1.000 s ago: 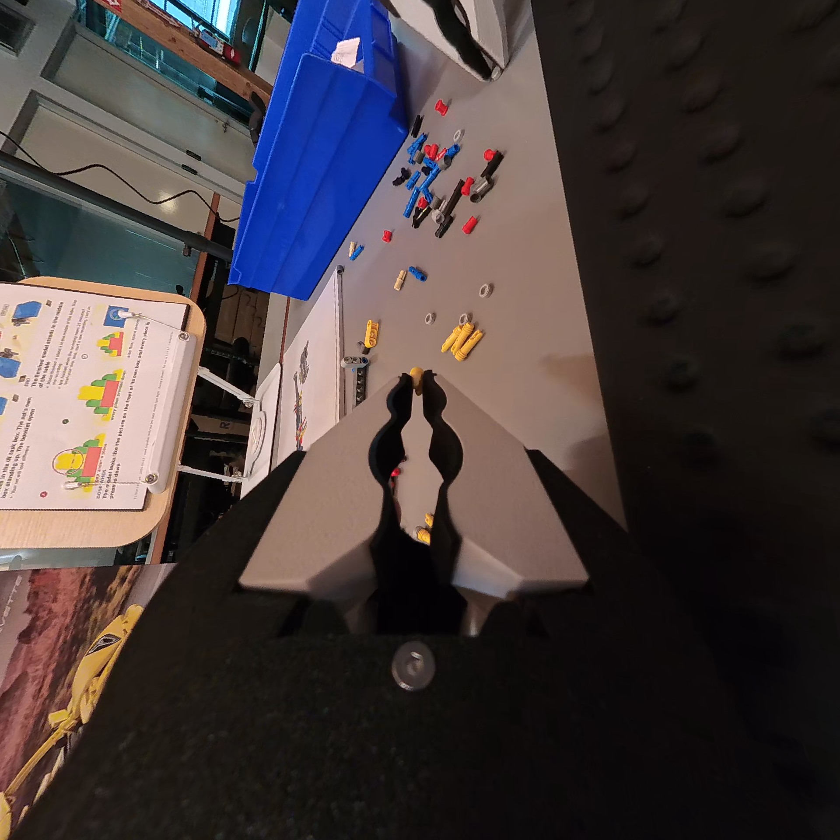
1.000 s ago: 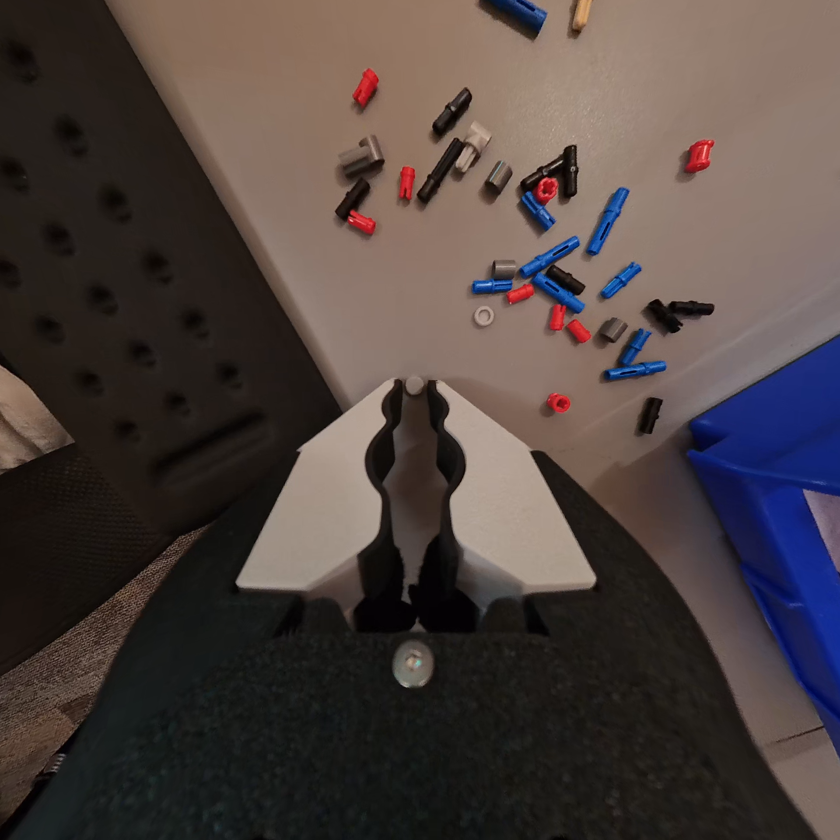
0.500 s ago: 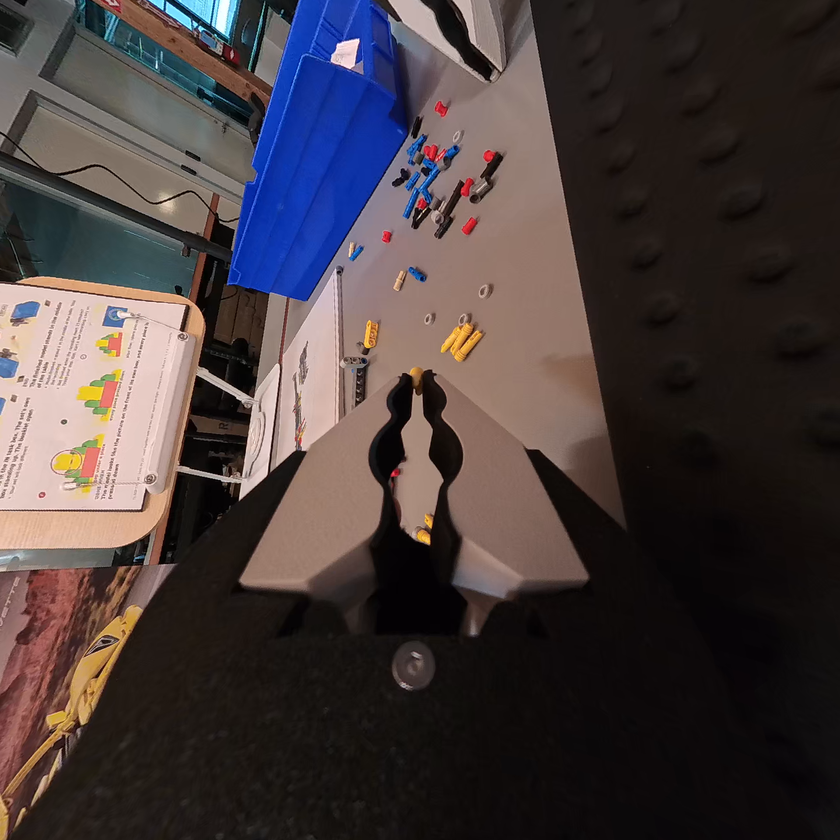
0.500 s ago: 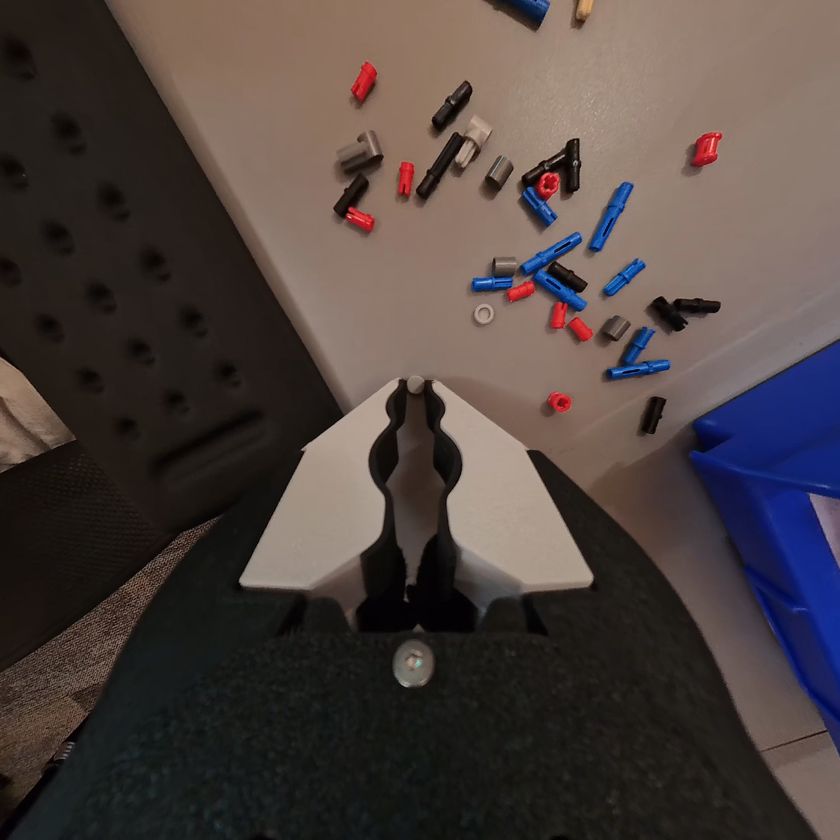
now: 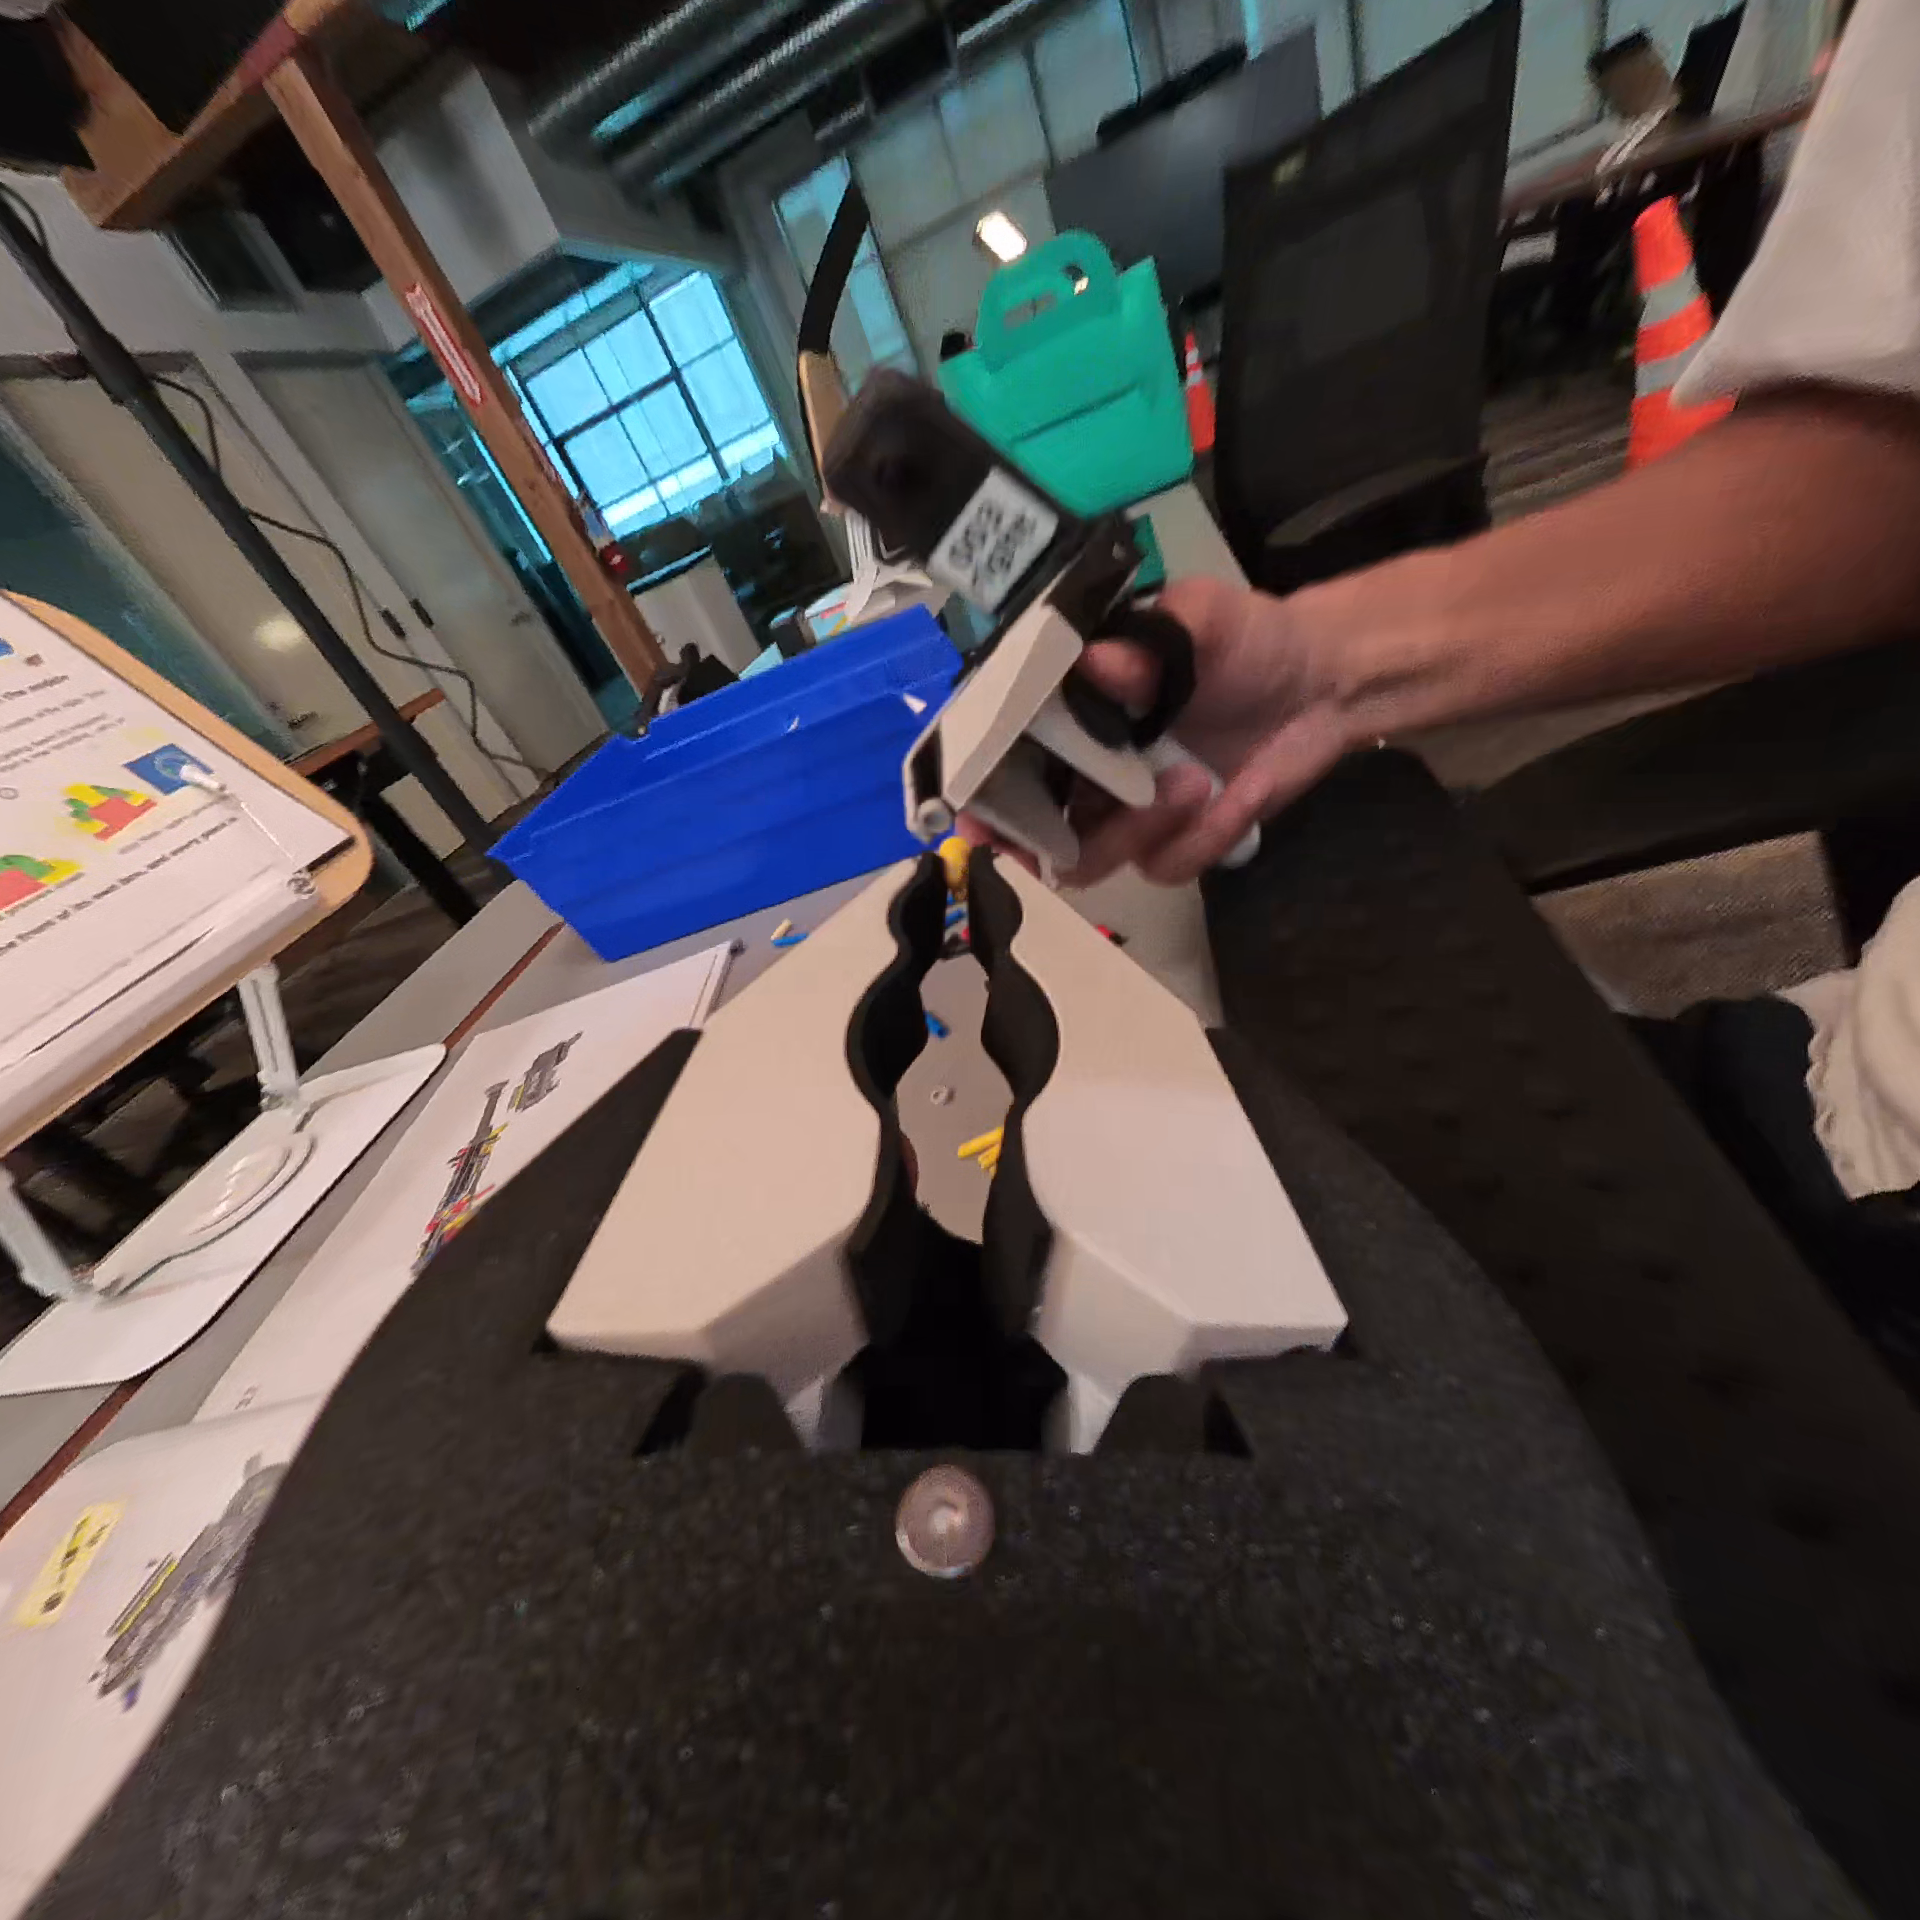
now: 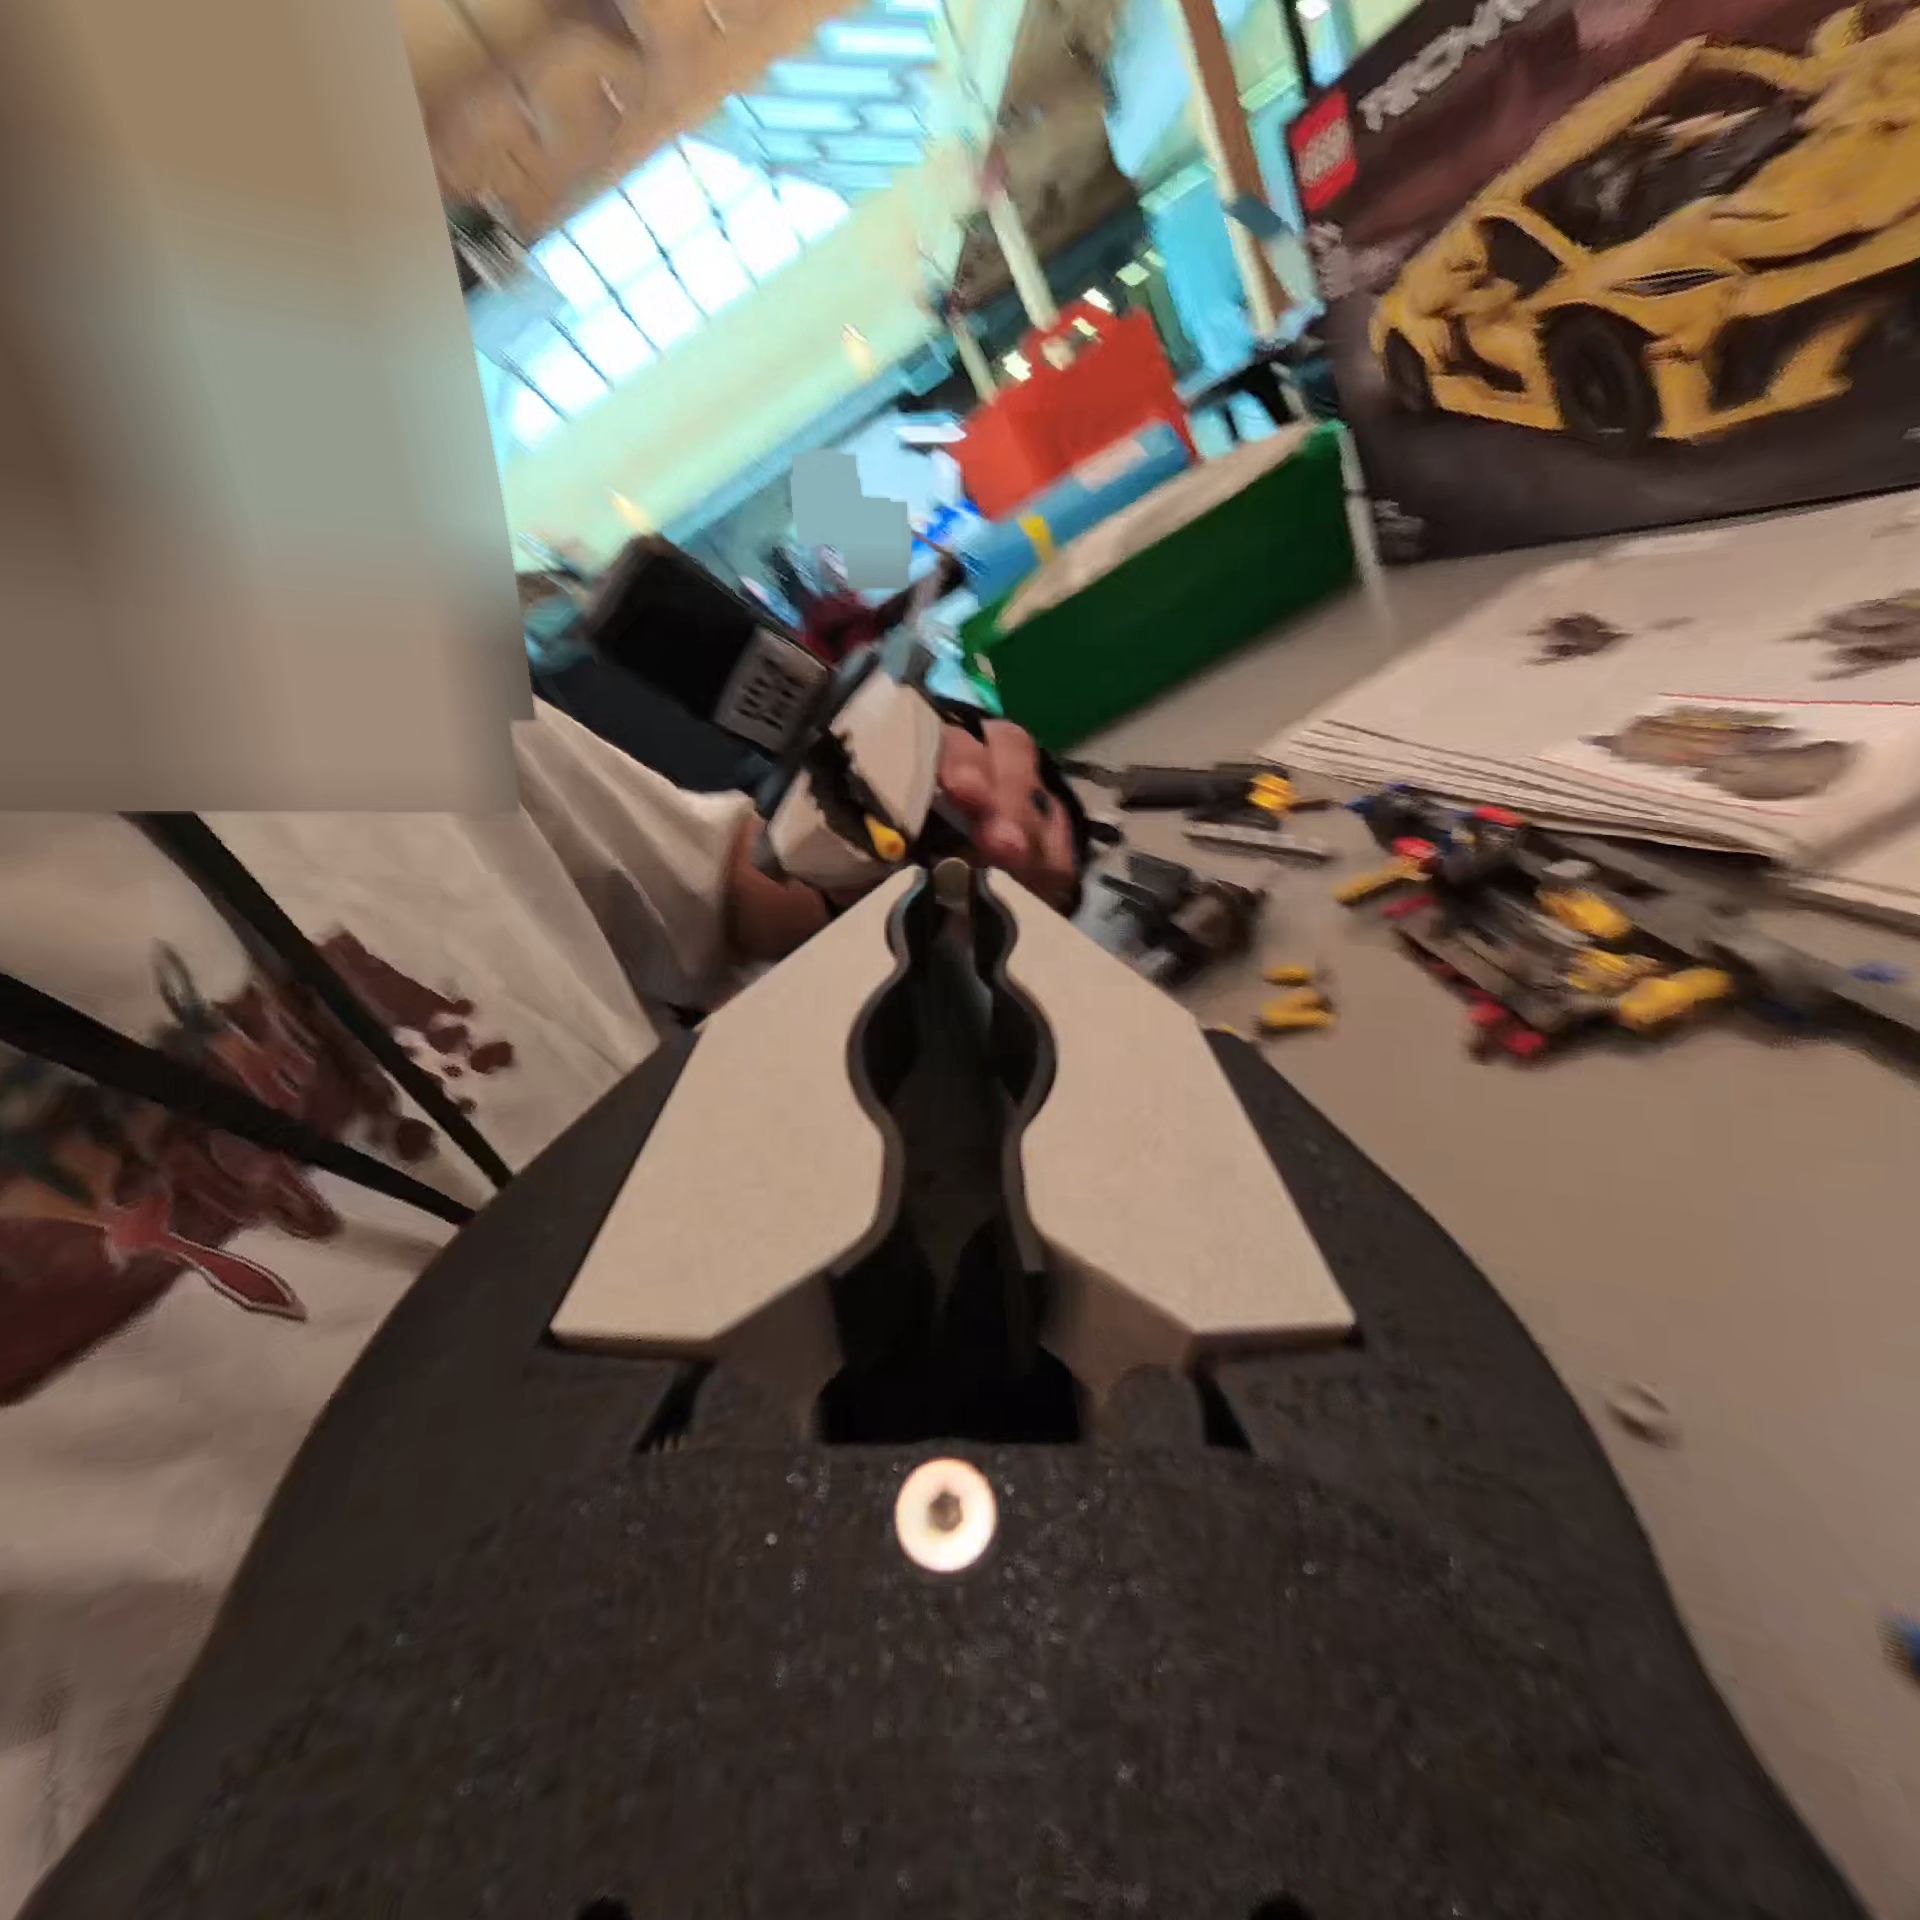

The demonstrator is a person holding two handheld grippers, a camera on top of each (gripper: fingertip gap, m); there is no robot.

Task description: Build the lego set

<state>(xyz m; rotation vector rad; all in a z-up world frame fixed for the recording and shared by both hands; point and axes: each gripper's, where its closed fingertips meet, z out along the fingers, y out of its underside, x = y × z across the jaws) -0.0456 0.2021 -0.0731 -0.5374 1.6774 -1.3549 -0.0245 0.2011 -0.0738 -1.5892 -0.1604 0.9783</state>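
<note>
Right at our own tips, the left gripper [image 5: 951,871] has its fingers clamped on a small yellow piece [image 5: 953,858], held up off the surface [image 5: 1164,920]. Facing it, almost tip to tip, the right gripper [image 6: 948,883] pinches a small grey piece [image 6: 949,875], fingers closed tight around it. We read this as a mid-air mating: both parts are raised and pointed at each other so one can be pushed into the other, and the two look just beside each other, whether touching we cannot tell.

The left wrist view gives us the right gripper from outside, with the hand [image 5: 1195,748] wrapped round its handle, and beyond it the blue bin [image 5: 727,790] at the back of the surface and the instruction sheets [image 5: 561,1049] alongside. Loose yellow pins [image 5: 982,1146] show through the finger gap.

The right wrist view is blurred by motion, yet it offers what the other cannot: the half-built yellow and black model [image 6: 1558,935] lying farther out on the surface, the open booklet [image 6: 1621,727] behind it, and the set's box [image 6: 1621,260] standing at the far edge.
</note>
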